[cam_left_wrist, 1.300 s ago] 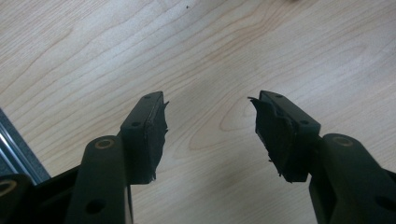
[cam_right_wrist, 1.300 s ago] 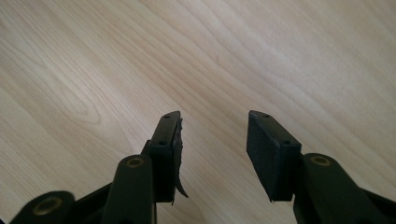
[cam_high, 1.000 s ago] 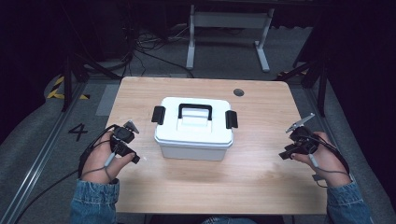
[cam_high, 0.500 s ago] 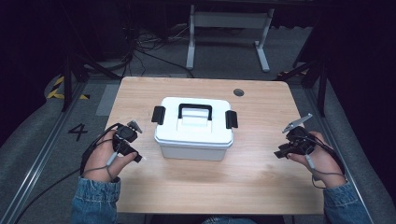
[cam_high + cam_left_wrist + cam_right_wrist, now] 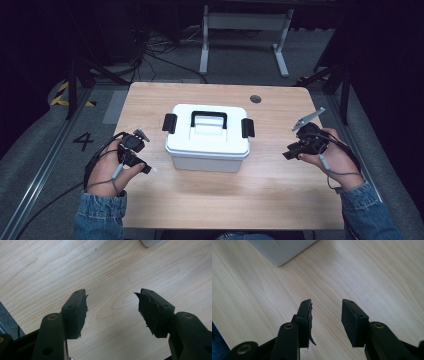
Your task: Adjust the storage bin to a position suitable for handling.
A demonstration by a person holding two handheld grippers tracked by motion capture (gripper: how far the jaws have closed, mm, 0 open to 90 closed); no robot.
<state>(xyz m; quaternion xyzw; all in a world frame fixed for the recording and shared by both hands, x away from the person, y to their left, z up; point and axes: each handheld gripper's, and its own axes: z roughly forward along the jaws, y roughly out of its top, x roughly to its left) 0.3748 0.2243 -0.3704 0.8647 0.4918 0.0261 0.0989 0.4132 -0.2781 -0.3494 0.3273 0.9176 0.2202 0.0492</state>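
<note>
White plastic box [image 5: 207, 142], lid on, black folding handle [image 5: 208, 118] lying flat on top, black clasp on each short side [image 5: 169, 123], both seemingly fastened; set square at the middle of the wooden table [image 5: 260, 192], probably so both hands reach it alike. Left claw [image 5: 142, 162] low over bare wood just left of the box, jaws wide apart, holding nothing; box corner [image 5: 152, 242] at the top edge of the left gripper view. Right claw [image 5: 291, 150] well right of the box, jaws part-open, empty, tilted down toward the tabletop; box corner [image 5: 279, 250] ahead. Stance suggests readiness at both clasps. Small dark hole [image 5: 255, 99] near the far table edge.
</note>
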